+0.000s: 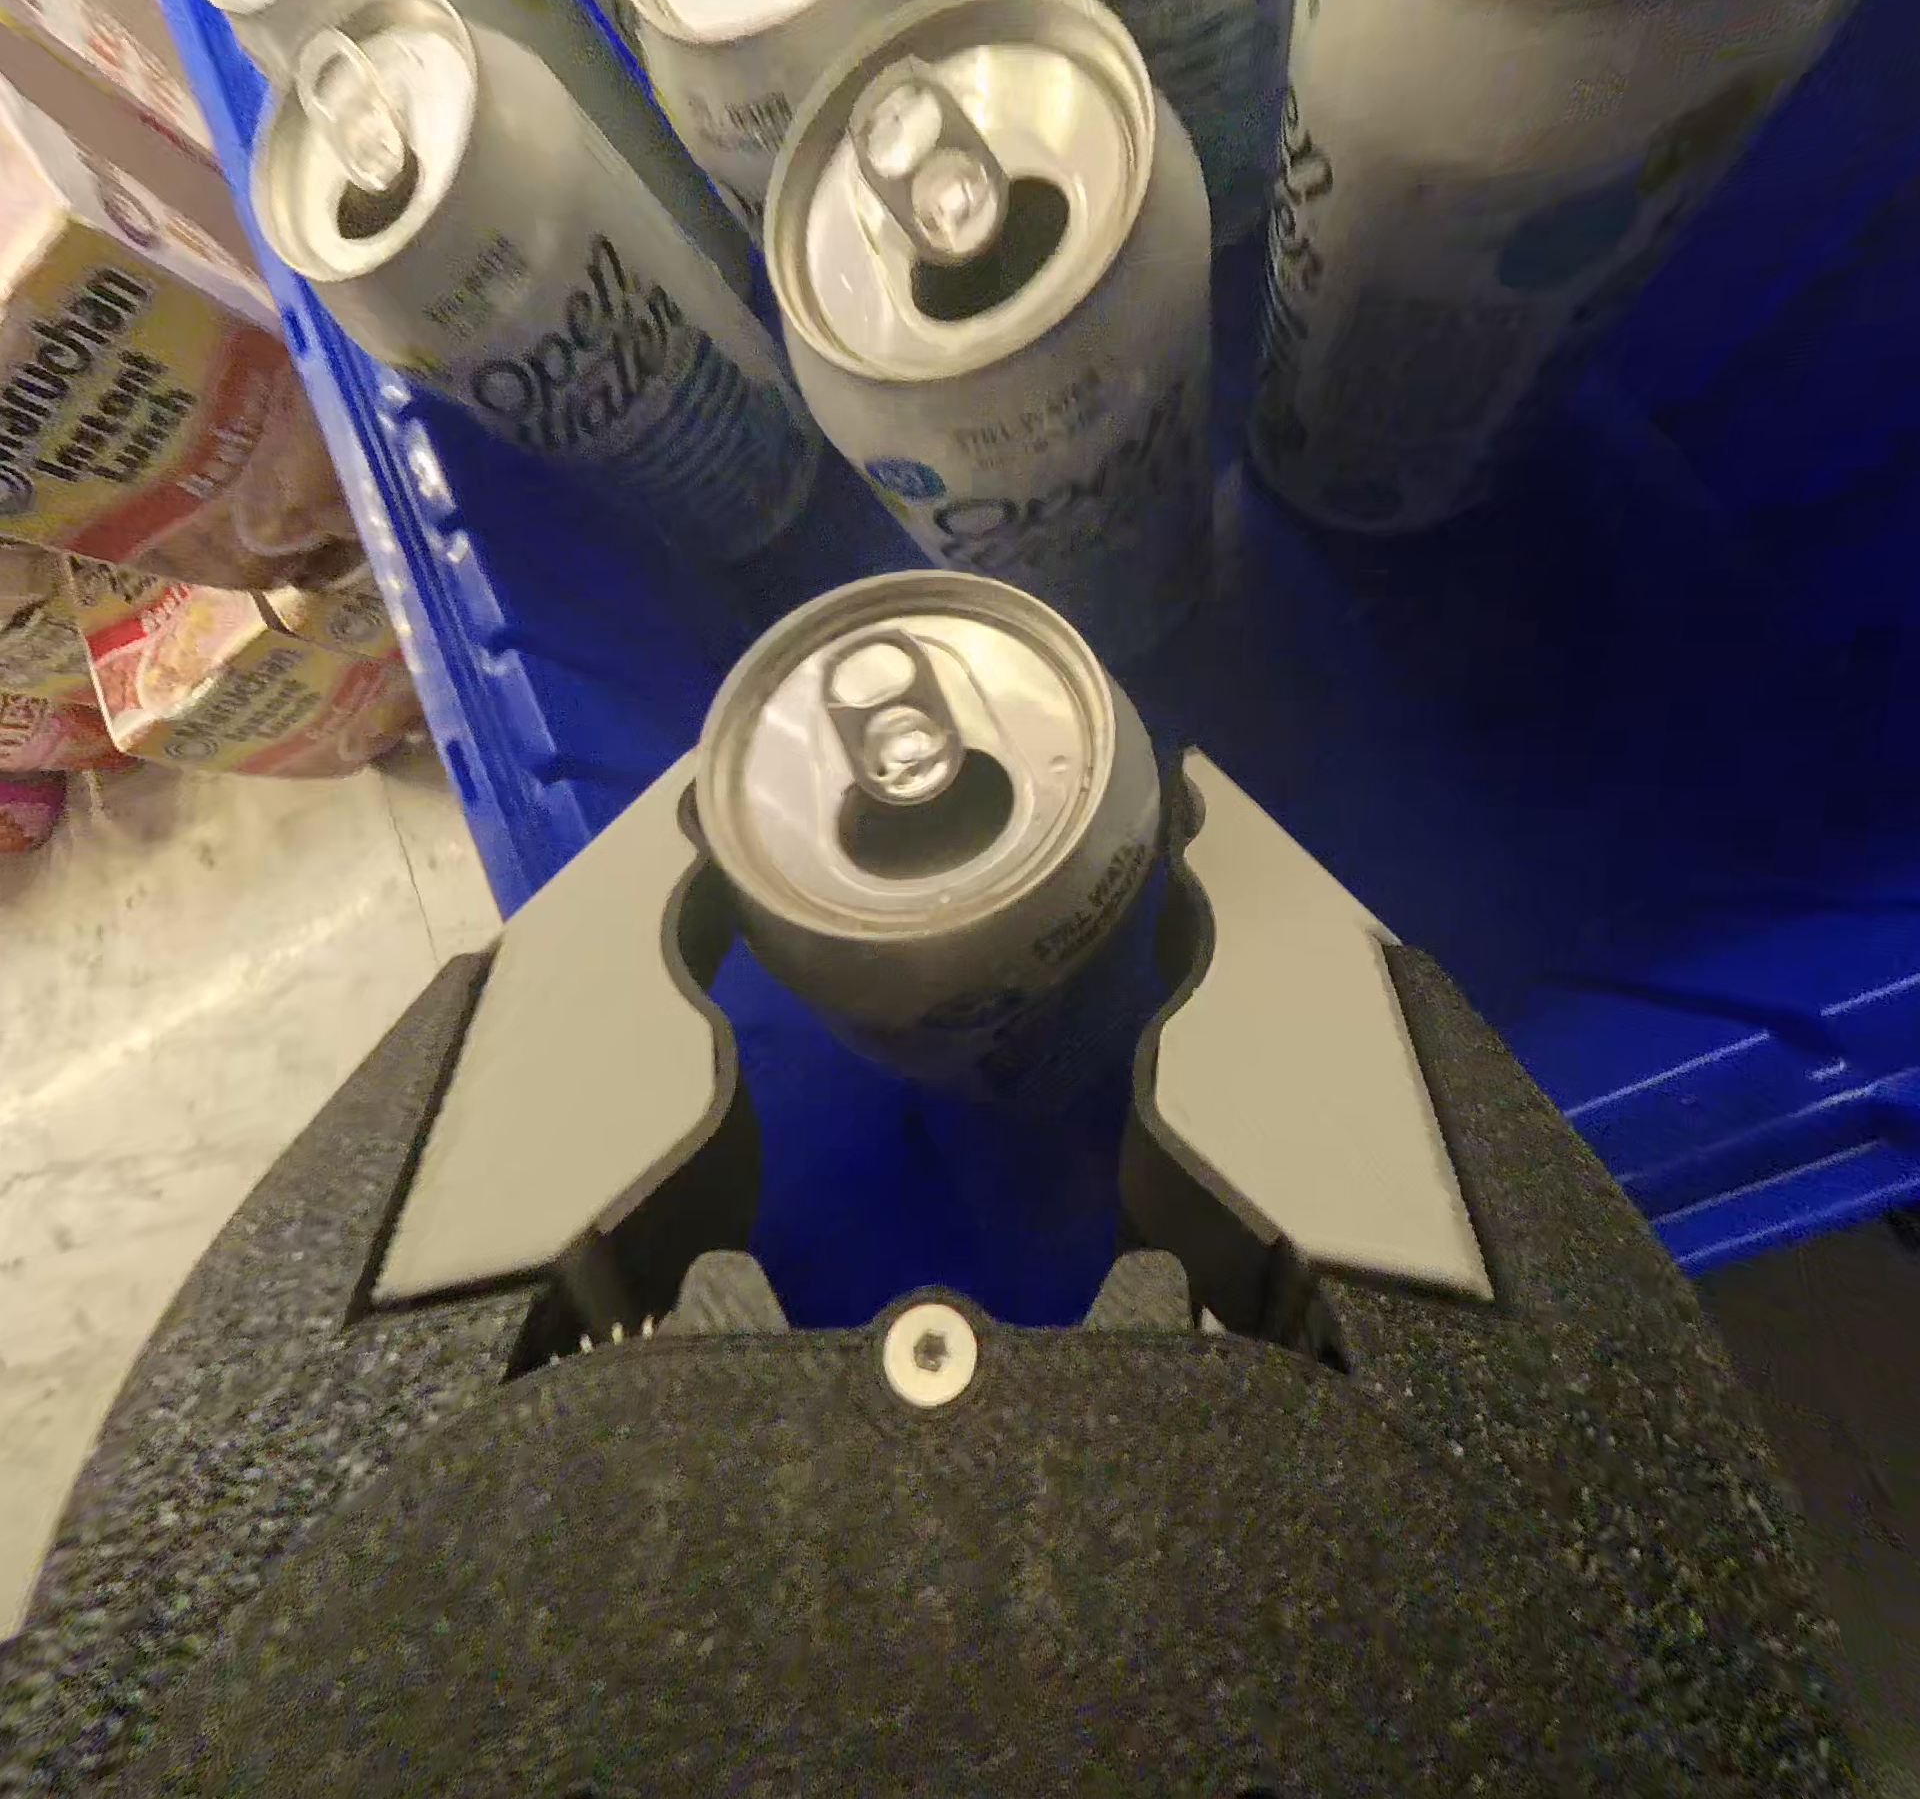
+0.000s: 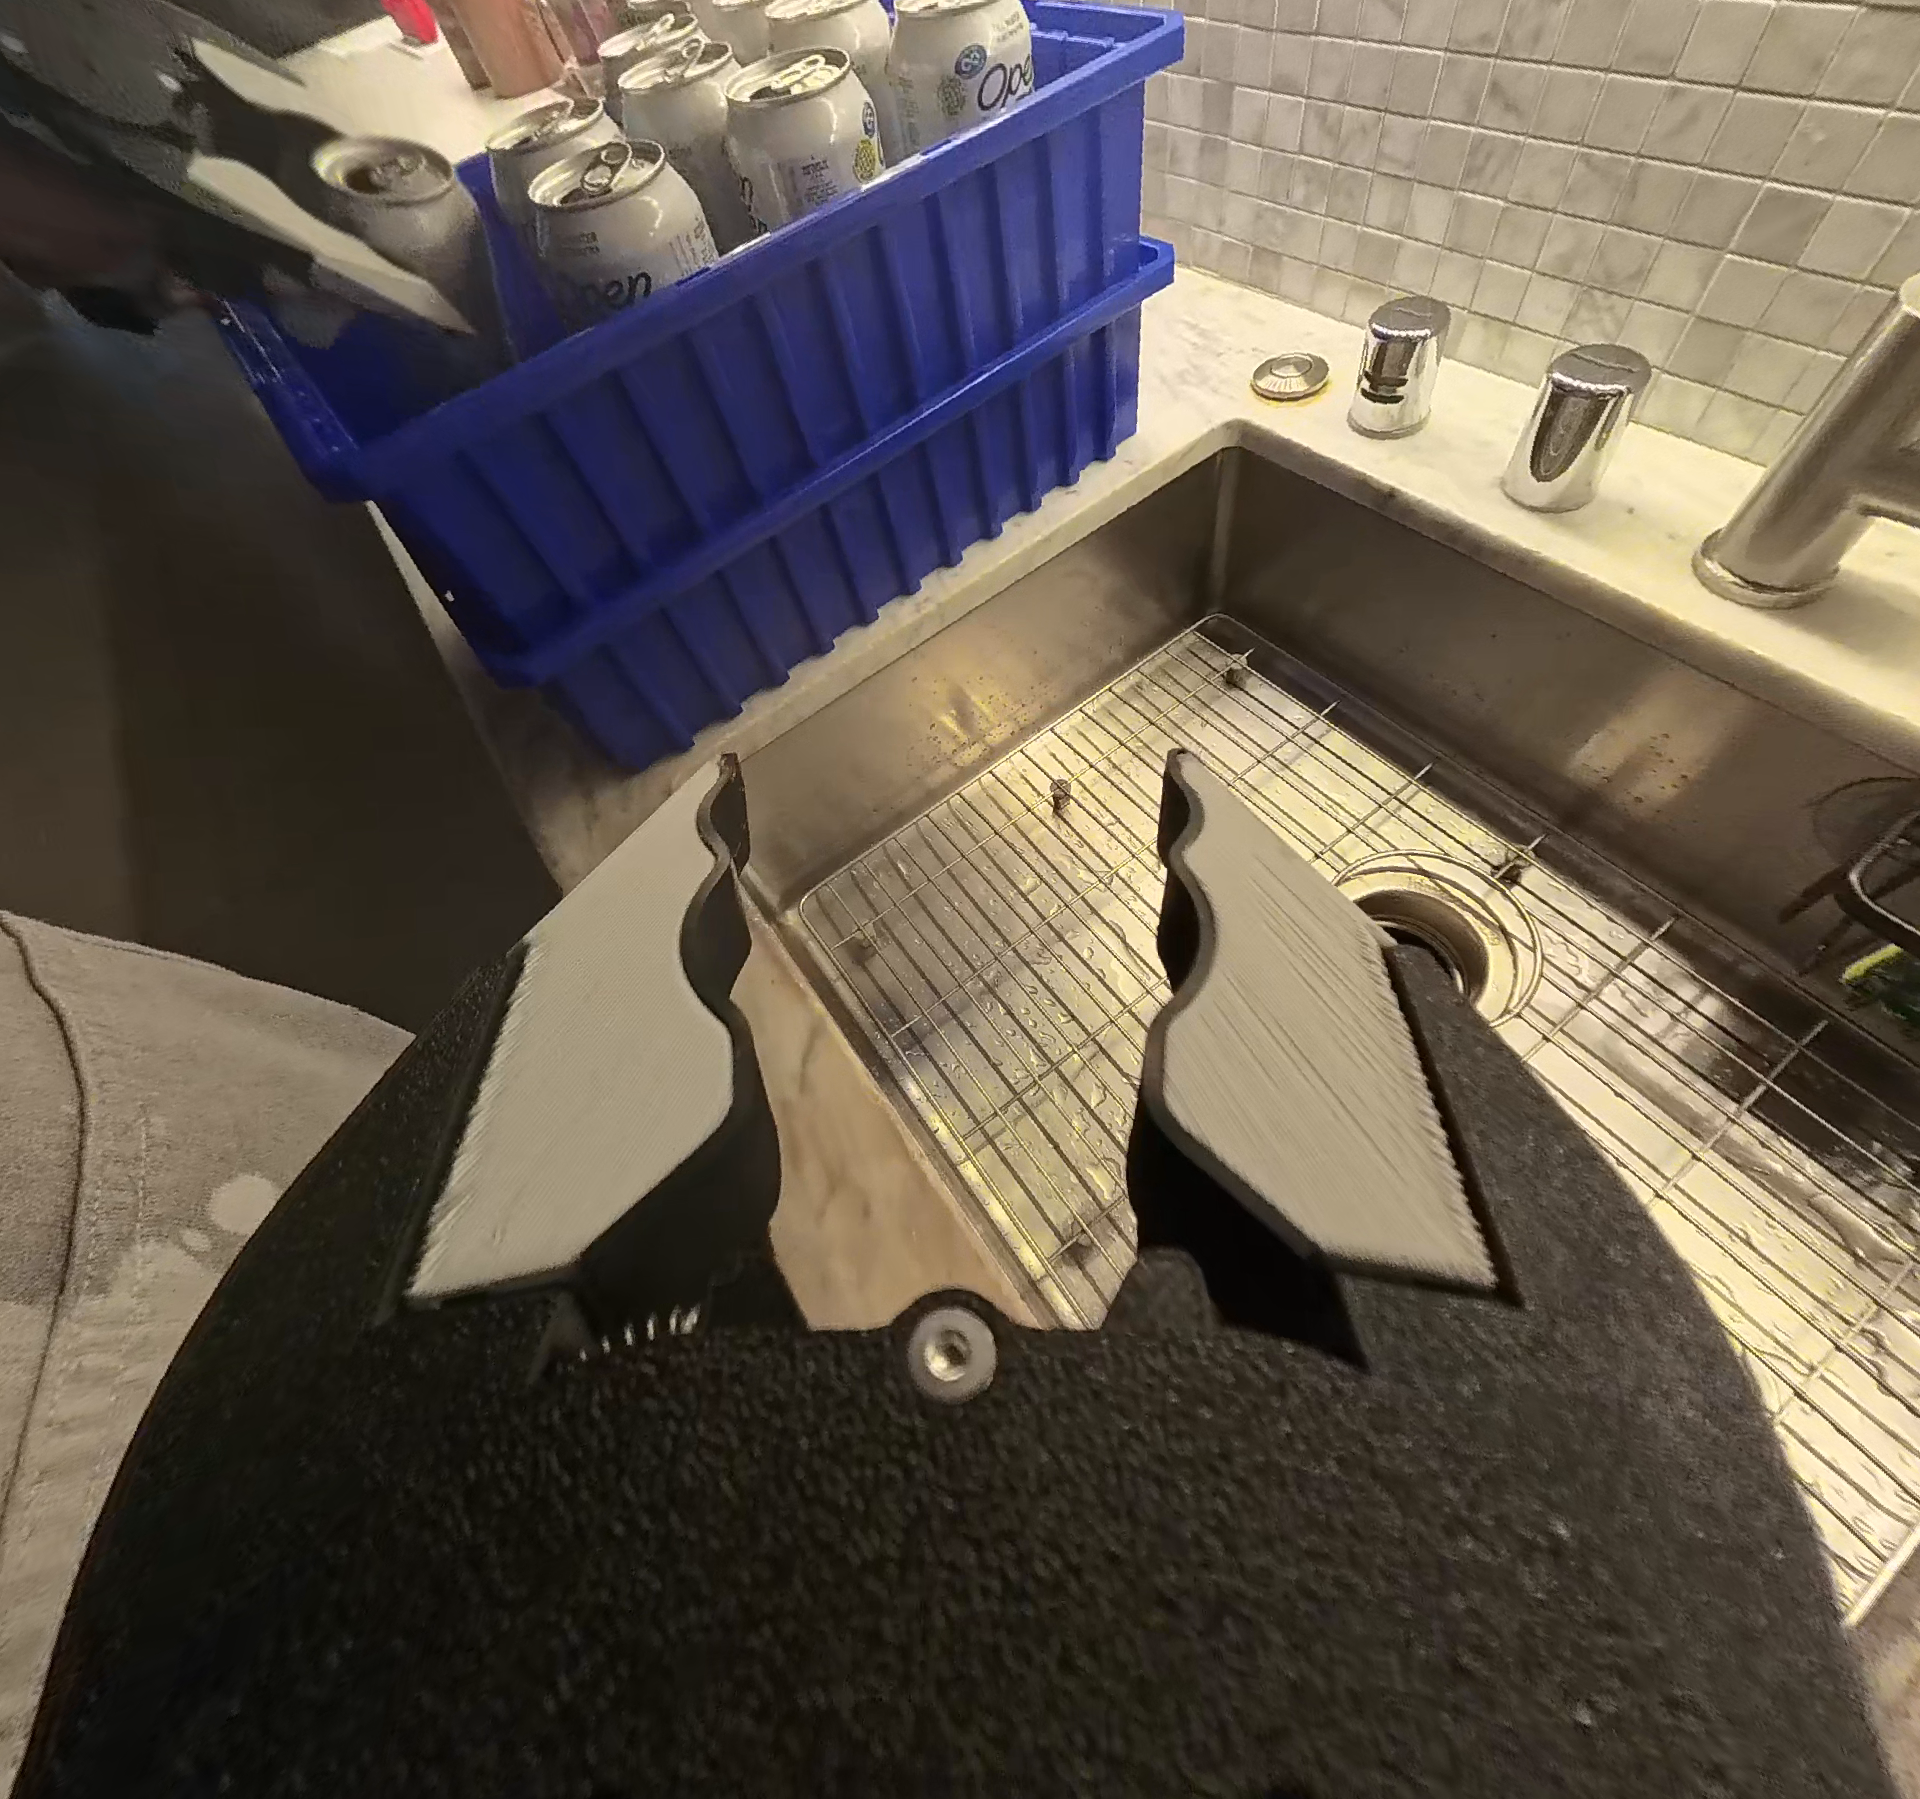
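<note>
Over blue bin point(image 1: 1558, 710), low centre of frame, my left gripper point(image 1: 930, 876) pinches opened can point(image 1: 914, 804); other cans point(image 1: 977, 222) beyond. Right gripper point(image 2: 951, 819) spread, nothing held, above sink point(image 2: 1455, 627).

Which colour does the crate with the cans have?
The crate is bright blue; the right wrist view shows it best.

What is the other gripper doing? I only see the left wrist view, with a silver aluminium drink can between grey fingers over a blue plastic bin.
Observer: The right gripper hangs open and empty above a stainless steel sink.
Operator: Anything in the sink?
Observer: A wet wire grid rack lies on its bottom.
Operator: What is under my blue bin?
Observer: The blue ribbed plastic bin sits nested in a second blue bin, on a pale marble counter.
</note>
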`<state>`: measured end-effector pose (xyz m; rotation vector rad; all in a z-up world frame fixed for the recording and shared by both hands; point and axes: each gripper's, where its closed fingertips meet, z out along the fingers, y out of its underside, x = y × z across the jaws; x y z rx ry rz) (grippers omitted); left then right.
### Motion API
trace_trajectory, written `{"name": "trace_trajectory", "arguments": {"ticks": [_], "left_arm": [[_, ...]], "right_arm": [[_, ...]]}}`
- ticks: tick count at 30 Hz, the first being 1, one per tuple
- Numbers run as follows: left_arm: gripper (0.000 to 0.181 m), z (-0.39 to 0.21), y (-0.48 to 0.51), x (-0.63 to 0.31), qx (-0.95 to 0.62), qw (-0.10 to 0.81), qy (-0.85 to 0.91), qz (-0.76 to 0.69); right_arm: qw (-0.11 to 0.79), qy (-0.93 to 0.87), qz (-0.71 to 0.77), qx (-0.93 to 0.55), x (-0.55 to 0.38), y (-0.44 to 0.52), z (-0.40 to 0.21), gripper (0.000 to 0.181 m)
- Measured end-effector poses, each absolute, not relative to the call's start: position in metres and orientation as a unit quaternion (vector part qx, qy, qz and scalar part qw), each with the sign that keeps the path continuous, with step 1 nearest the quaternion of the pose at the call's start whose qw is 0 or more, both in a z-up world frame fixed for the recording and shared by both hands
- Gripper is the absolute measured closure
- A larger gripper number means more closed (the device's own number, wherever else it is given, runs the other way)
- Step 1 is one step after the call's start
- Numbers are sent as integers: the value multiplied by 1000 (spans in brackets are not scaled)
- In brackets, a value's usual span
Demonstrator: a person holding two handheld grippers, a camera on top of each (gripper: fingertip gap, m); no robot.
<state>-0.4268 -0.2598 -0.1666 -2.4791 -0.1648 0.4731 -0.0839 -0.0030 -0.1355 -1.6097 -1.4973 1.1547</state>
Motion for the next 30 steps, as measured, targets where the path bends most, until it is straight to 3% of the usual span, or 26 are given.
{"name": "trace_trajectory", "arguments": {"ticks": [1,14,30], "left_arm": [[96,-170,-262,-425,-937,294,-64,176],[91,-161,-276,-411,-954,278,-90,63],[92,-147,-308,-418,-992,41,106,51]], "right_arm": [[323,-571,440,-613,-84,-3,-136,102],[318,-573,437,-616,-79,-2,-139,102],[351,-592,392,-611,-57,10,-139,99]]}}
